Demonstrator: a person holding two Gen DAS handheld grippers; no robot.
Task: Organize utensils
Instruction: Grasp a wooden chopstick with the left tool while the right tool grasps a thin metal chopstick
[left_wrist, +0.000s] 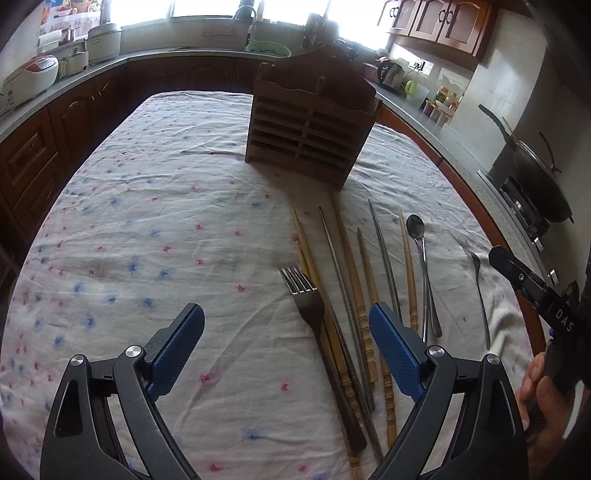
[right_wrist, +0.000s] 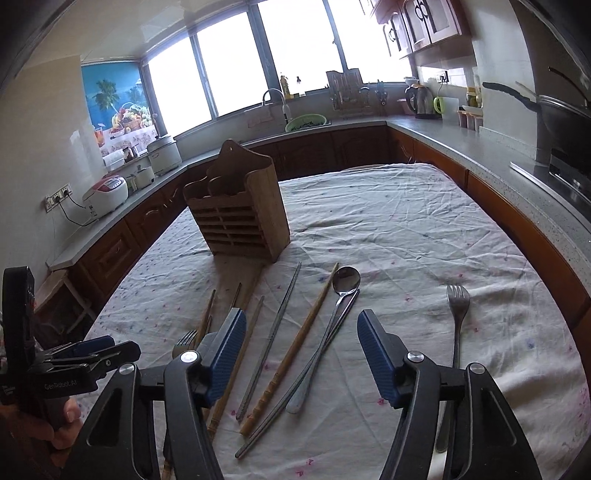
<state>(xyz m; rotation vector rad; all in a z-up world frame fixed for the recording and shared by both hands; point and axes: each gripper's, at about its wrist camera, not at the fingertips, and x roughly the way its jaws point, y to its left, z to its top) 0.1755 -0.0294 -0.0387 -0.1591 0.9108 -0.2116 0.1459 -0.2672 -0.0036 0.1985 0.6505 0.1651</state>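
A table draped in a creased floral cloth carries a slatted wooden utensil holder, with wooden and metal chopsticks, two forks and a spoon spread before it

Lit by hard daylight from the windows far ahead of each hand-held gripper, blown out to pure white with no detail behind the glass. Backlit and dim on the near face of the wooden rack, with soft shadows falling toward the cameras across the cloth-covered worktop. Strongly bent by the fisheye, dark at the corners, sharp centrally, slightly soft toward the rims.
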